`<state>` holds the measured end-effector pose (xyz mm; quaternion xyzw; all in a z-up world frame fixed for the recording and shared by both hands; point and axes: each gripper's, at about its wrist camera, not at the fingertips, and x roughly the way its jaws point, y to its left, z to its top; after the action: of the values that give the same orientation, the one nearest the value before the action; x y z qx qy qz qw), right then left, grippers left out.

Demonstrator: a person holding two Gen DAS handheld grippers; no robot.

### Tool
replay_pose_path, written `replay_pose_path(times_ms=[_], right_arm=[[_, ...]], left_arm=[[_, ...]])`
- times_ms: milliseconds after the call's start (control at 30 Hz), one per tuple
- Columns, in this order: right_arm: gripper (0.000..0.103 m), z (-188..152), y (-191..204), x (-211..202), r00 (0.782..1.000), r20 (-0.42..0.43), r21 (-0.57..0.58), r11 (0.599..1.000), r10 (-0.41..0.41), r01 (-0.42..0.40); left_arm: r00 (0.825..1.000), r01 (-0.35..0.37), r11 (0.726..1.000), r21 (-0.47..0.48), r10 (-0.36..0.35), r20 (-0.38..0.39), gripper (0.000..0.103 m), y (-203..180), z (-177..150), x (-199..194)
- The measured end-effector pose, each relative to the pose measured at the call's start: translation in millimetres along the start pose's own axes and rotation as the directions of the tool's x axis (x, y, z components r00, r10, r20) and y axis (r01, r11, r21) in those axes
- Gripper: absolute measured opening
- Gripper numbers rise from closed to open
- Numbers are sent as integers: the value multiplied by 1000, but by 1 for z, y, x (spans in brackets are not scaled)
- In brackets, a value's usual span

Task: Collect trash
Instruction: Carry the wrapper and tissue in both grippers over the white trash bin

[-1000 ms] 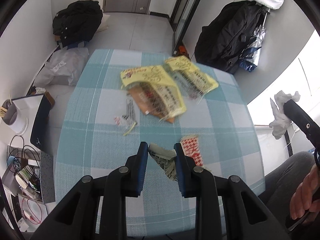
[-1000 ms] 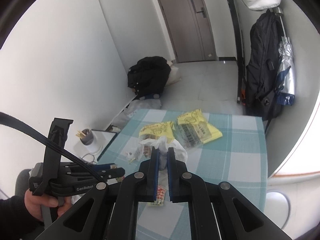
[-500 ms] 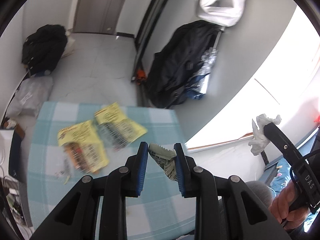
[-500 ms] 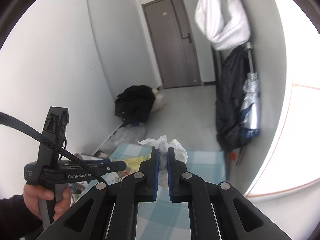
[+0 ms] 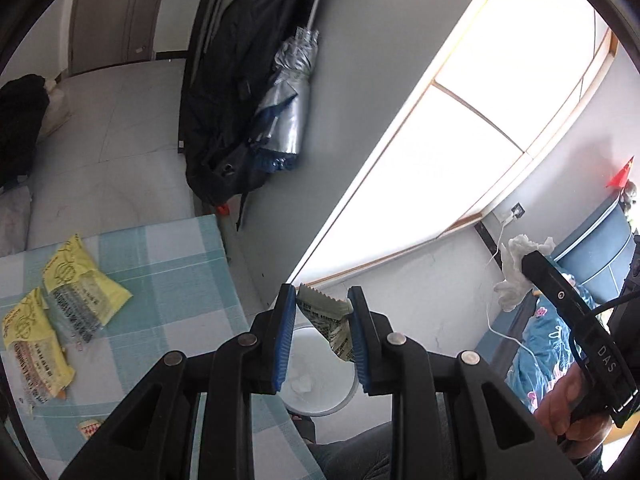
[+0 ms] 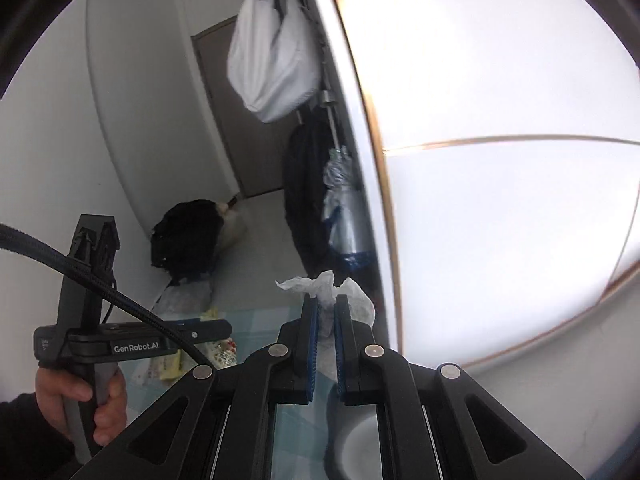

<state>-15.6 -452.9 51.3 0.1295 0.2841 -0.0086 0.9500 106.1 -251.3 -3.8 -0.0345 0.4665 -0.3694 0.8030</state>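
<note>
At far left, leaving two yellow packets (image 5: 86, 300) and a small red-white scrap (image 5: 90, 428) lying on the checked table (image 5: 180, 264), with both claws swinging away from the tabletop of a second ago. At centre, pinching a printed wrapper (image 5: 325, 310) in the left gripper (image 5: 321, 294), now hanging over the white bin (image 5: 348, 394) beside the table edge. Inside the bin, showing only one crumpled white wad (image 5: 302, 384). At right, squeezing a white tissue (image 6: 326, 286) in the right gripper (image 6: 325, 312), also nearing the bin; probably dropping both next.
</note>
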Motion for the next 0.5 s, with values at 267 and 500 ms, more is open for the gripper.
replay_pose_path(times_ms=[267, 500], right_arm=[[7, -42, -89, 24, 989, -117, 149, 983, -86, 103], [7, -96, -140, 62, 968, -244, 244, 961, -67, 128]], left_arm=[[986, 1, 1000, -25, -5, -165, 22, -13, -13, 92], [957, -41, 999, 33, 49, -288, 22, -20, -32, 150]])
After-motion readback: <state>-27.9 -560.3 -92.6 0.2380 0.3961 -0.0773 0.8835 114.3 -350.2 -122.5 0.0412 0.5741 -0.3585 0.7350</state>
